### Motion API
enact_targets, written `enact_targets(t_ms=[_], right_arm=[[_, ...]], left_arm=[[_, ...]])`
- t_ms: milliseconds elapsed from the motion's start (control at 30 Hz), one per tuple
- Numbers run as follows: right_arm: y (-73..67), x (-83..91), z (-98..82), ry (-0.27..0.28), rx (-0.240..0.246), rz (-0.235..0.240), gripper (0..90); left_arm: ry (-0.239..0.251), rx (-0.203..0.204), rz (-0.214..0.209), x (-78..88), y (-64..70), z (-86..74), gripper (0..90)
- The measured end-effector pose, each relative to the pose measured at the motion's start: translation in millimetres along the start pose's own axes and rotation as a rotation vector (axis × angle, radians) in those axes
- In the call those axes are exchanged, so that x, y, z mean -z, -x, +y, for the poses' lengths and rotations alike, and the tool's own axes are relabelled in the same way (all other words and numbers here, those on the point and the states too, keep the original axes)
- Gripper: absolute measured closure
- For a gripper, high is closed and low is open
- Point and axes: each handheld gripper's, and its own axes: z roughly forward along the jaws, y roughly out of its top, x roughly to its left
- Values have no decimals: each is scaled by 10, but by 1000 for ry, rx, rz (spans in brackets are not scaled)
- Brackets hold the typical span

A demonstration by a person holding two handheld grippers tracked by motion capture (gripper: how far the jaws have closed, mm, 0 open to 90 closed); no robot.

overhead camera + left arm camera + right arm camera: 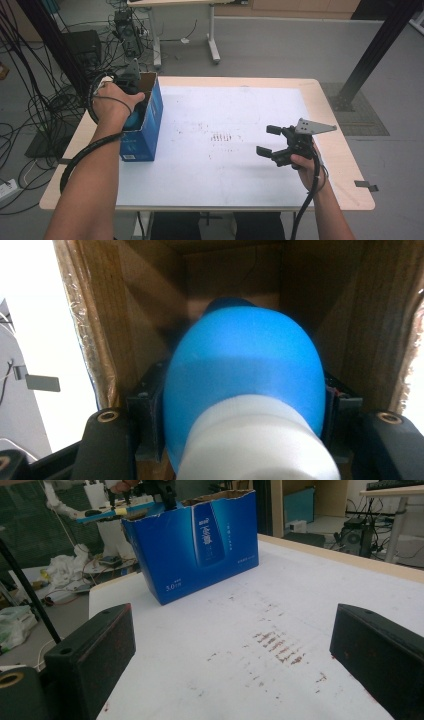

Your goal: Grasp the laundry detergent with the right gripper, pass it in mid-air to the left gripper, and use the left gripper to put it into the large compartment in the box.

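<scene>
One blue-and-white bottle (245,390) sits clamped in the left hand-held gripper (245,440), inside the blue carton (145,125) at left of the high view. Judged light, rigid and smooth; hold at the blue body. Right hand-held gripper (270,142) stands wide, empty, above the desk (225,165).

Light wooden table (332,131) with a white sheet (235,125) over most of its top, wood showing along the edges. Reddish-brown smears (223,137) mark the sheet near its middle; they show as short streaks (280,647) in the right gripper view. Grey floor (280,47) around. Tangled black cables (35,107) lie left of the table. Second desk with white legs (213,47) stands beyond. Black post (372,52) leans at far right.
</scene>
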Motion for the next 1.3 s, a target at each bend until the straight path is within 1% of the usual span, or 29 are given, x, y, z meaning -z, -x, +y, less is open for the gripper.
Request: enact_targets(t_ms=[367,433,500,533,700,833,867,900,1067,1167,1233,1300], right_arm=[[-12,1,21,-2,9,-1,45],[-12,-1,21,-6,10,-2,45],[-12,-1,19,-6,8,-2,45],[-13,0,18,-5,9,-1,45],[-17,1,18,-4,10,-1,45],[-17,-2,20,-5,12,1,45],[-18,-1,20,-4,12,1,45],[-18,0,22,-4,12,0,45],[-17,-2,25,-4,11,1,45],[-18,-3,22,-2,13,1,45],[-21,0,25,-3,13,0,45],[-19,5,24,-2,12,0,45]], left_arm=[[18,-1,2,3,8,-37,370],[19,1,3,16,8,-40,347],[26,2,2,34,5,-53,341],[26,4,8,41,10,-55,338],[27,4,6,69,7,-63,325],[29,9,8,114,12,-66,289],[29,13,15,134,24,-66,289],[28,15,10,148,22,-63,289],[38,12,25,227,55,-79,277],[43,16,23,260,52,-93,265],[37,18,24,283,52,-85,265],[46,18,33,312,69,-102,265]])
